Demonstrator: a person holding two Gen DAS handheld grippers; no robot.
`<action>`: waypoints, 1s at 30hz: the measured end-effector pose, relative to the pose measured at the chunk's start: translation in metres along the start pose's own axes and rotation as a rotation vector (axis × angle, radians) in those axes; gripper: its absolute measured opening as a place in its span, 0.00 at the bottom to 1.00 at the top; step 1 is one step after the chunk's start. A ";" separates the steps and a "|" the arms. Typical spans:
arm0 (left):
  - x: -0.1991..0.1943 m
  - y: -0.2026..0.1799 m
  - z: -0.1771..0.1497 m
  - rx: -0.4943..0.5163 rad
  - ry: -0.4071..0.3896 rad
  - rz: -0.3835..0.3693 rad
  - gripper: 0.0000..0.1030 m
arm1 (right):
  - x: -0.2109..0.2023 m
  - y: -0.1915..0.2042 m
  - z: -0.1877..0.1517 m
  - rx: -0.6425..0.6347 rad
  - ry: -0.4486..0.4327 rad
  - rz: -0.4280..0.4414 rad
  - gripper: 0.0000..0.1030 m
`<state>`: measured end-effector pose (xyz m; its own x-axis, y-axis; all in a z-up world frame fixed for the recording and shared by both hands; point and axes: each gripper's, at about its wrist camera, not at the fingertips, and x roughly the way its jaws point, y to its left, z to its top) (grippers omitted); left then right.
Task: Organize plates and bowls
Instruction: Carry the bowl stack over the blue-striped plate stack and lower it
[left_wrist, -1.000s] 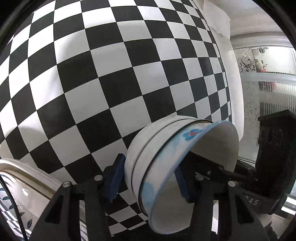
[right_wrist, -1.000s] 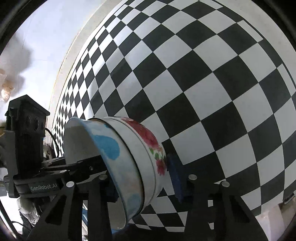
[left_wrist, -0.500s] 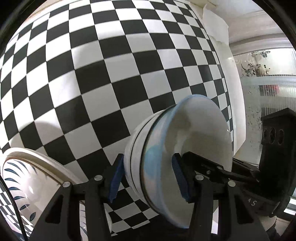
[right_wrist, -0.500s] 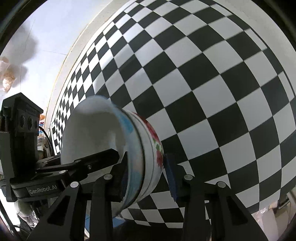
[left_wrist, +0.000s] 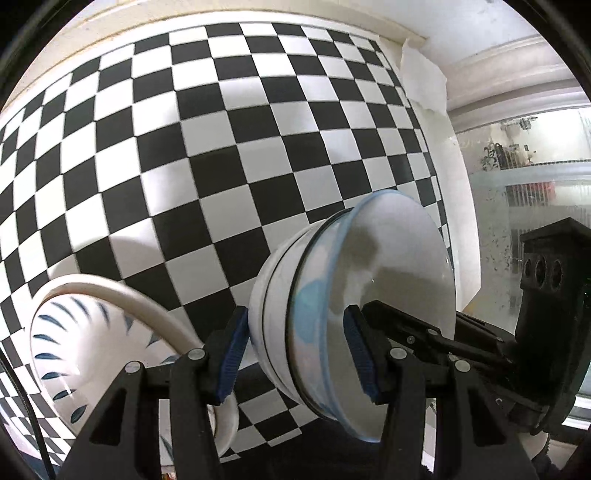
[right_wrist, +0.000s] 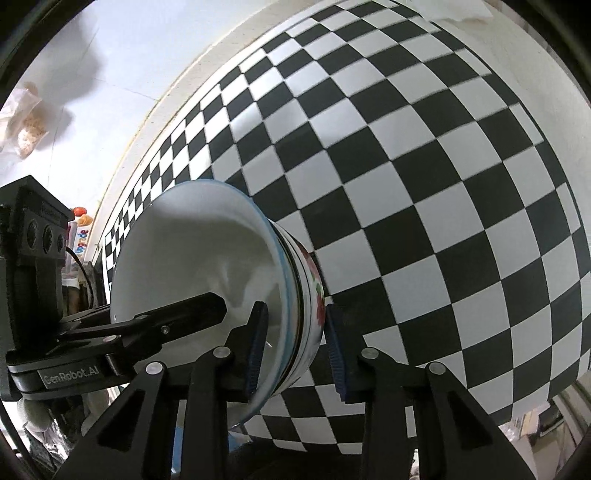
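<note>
**Nested bowls held between two grippers**

The left gripper (left_wrist: 295, 354) clamps the stack of bowls (left_wrist: 351, 310) above the checkered tablecloth (left_wrist: 221, 147). The right gripper (right_wrist: 295, 347) straddles the opposite rim, jaws closing. A leaf-patterned bowl (left_wrist: 92, 343) rests nearby.

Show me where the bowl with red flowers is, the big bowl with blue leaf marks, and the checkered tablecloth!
Bowl with red flowers (right_wrist: 318, 295): right wrist view, on its flowered outer wall.
Big bowl with blue leaf marks (left_wrist: 74, 332): left wrist view, on its inside wall.
Checkered tablecloth (left_wrist: 221, 147): left wrist view, on a bare patch.
</note>
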<state>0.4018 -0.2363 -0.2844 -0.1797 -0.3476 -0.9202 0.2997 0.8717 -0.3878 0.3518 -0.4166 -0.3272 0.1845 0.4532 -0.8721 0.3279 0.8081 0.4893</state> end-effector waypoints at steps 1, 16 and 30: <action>-0.005 0.001 -0.002 -0.002 -0.007 0.001 0.47 | -0.001 0.003 -0.001 -0.005 -0.002 0.001 0.33; -0.065 0.053 -0.042 -0.102 -0.132 0.010 0.47 | -0.003 0.084 -0.021 -0.152 0.004 0.012 0.33; -0.083 0.116 -0.086 -0.245 -0.180 0.024 0.47 | 0.037 0.150 -0.049 -0.292 0.072 0.025 0.32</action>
<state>0.3708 -0.0763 -0.2483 0.0004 -0.3623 -0.9321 0.0626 0.9303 -0.3615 0.3626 -0.2600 -0.2859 0.1191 0.4918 -0.8625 0.0413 0.8655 0.4992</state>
